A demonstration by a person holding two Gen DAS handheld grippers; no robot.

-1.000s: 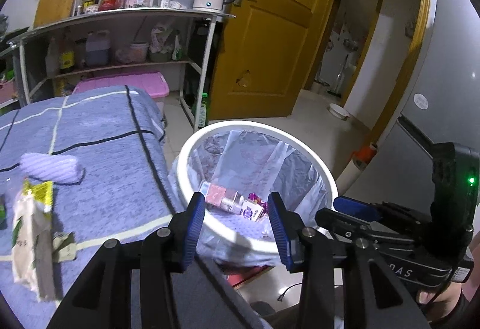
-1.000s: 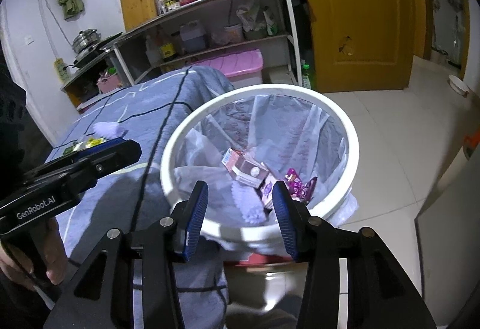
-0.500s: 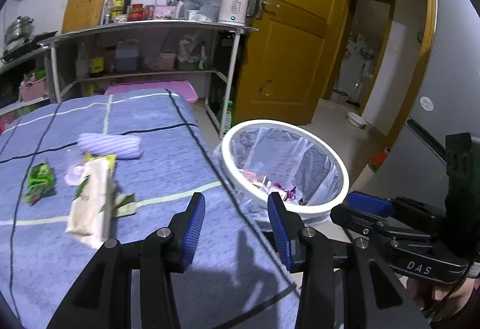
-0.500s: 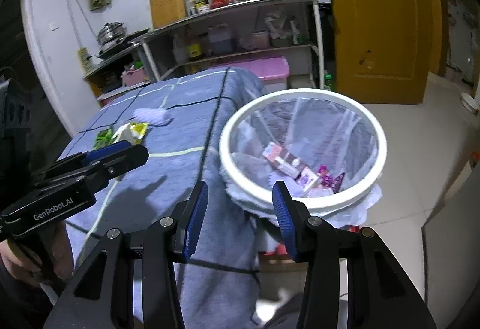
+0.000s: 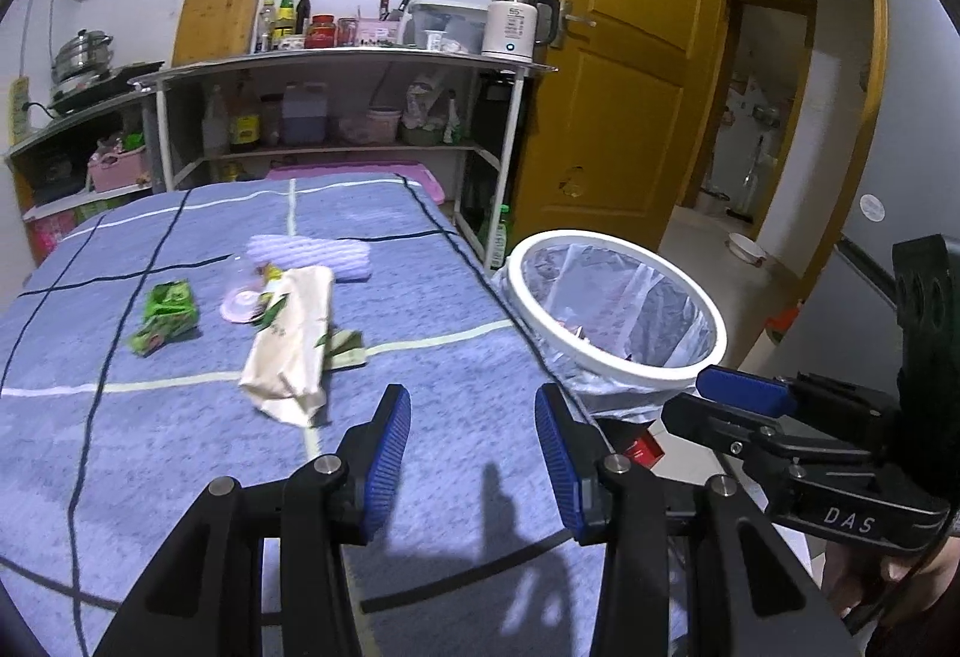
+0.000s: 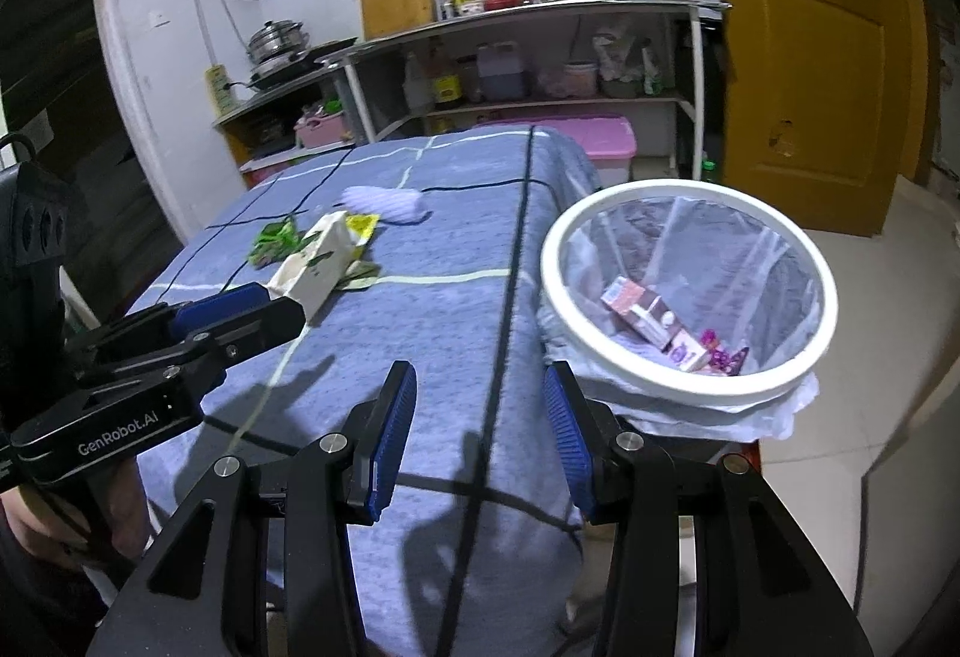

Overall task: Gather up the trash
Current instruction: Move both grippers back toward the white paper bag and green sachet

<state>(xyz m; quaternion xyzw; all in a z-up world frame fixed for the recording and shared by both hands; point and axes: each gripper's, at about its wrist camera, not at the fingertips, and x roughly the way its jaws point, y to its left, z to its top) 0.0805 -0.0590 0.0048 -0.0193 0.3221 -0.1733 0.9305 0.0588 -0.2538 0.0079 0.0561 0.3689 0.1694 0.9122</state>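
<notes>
A white-rimmed trash bin (image 5: 618, 357) (image 6: 690, 387) with a clear liner stands beside the table's right edge and holds cartons and wrappers (image 6: 654, 321). On the blue cloth lie a cream paper wrapper (image 5: 294, 345) (image 6: 318, 267), a green packet (image 5: 165, 315) (image 6: 273, 240), a pink lid (image 5: 240, 306) and a lilac rolled cloth (image 5: 312, 255) (image 6: 387, 201). My left gripper (image 5: 474, 453) is open and empty over the cloth, in front of the wrapper. My right gripper (image 6: 480, 429) is open and empty over the table's near right edge, left of the bin.
The table (image 5: 150, 447) carries a blue cloth with dark and pale lines. Metal shelves (image 5: 336, 117) with bottles, a kettle (image 5: 513, 21) and a cutting board stand behind. A pink box (image 6: 600, 141) sits under them. A yellow door (image 5: 618, 75) stands at right.
Both grippers have drawn back from over the bin and swung left toward the table. The trash on the cloth has come into fuller view. Both stay open and empty.
</notes>
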